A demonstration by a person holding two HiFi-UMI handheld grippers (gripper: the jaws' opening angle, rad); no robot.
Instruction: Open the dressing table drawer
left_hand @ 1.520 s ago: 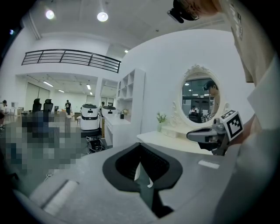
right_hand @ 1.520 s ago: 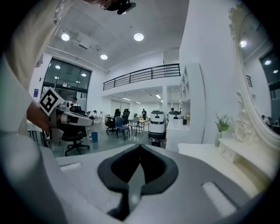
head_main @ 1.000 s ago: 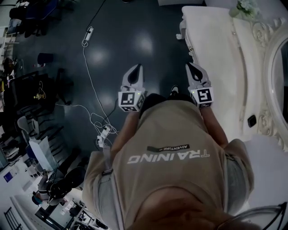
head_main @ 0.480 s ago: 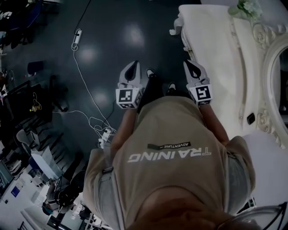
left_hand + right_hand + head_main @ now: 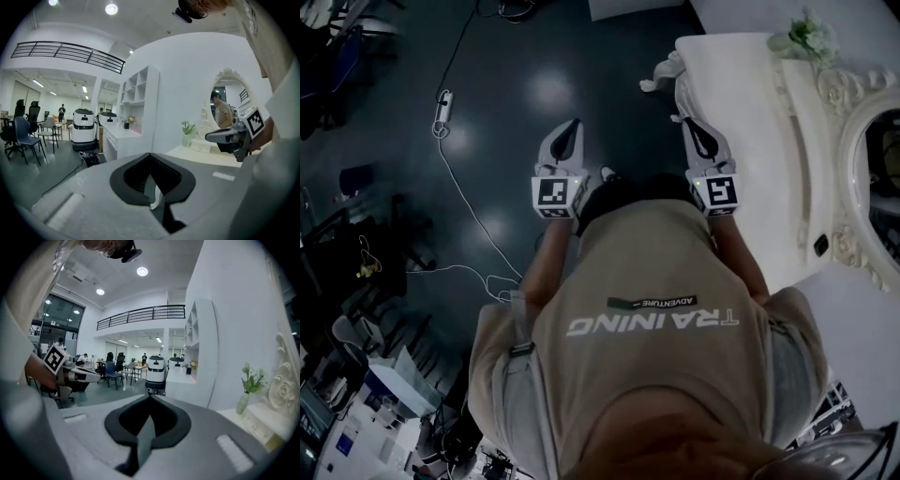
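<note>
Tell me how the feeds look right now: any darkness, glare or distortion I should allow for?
Head view: dim overall, with soft glare patches on the dark floor; only the white dressing table reads brightly. Left gripper view: well lit, heavy fisheye with black corners, close foreground soft. Right gripper view: same fisheye, bowing the wall, foreground blurred.

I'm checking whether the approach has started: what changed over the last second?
The person stepped along the dressing table, carrying the left tool and right tool forward. The table and its flowers slid further into the head view, while the floor cable drifted left. Nothing was gripped or released. Both tools stayed shut and empty.
</note>
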